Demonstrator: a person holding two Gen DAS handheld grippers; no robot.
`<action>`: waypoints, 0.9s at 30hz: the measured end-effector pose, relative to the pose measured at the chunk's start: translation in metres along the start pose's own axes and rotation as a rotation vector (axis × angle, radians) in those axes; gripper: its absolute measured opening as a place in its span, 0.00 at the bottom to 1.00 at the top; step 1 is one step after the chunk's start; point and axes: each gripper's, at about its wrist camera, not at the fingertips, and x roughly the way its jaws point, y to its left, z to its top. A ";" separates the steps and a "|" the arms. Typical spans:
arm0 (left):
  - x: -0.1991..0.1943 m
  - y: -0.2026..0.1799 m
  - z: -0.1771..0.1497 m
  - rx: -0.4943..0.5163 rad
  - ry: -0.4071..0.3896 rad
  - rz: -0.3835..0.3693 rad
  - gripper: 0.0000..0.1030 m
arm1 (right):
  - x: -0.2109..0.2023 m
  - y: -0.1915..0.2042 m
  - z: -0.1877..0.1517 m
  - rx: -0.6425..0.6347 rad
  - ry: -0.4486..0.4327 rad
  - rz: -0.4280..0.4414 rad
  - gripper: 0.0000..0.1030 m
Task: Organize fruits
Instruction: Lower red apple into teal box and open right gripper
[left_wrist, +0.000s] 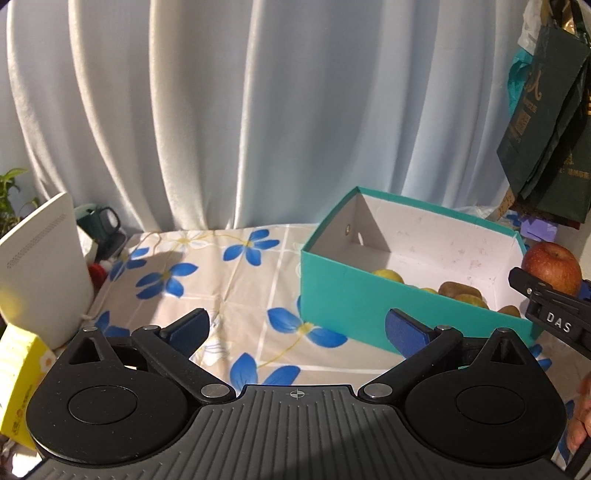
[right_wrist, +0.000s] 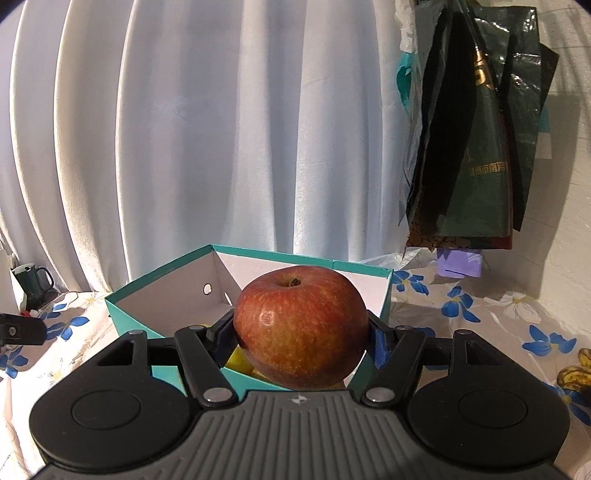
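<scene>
Apple (right_wrist: 301, 330), red, clamped between the right gripper (right_wrist: 300, 341) pads, stem end up, held above the near wall of the teal box (right_wrist: 129, 314). Left gripper (left_wrist: 295, 328) spread wide, nothing between its fingers, over the floral tablecloth (left_wrist: 221, 280). Box at its two o'clock, holding kiwis (left_wrist: 460, 291) and yellow fruit (left_wrist: 388, 275).

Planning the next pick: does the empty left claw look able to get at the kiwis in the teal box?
Probably yes. The left claw stands open with nothing in it, the teal box has no lid, and the kiwis lie uncovered inside. The right claw, shut on the apple, crowds that end.
</scene>
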 end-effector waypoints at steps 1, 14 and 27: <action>-0.002 0.004 -0.002 -0.008 0.004 0.006 1.00 | 0.006 0.002 0.000 -0.008 0.005 0.002 0.67; -0.019 0.045 -0.030 -0.080 0.048 0.139 1.00 | 0.072 0.013 -0.011 -0.022 0.127 0.000 0.66; -0.017 0.065 -0.058 -0.081 0.111 0.187 1.00 | 0.089 0.014 -0.006 -0.041 0.193 -0.035 0.67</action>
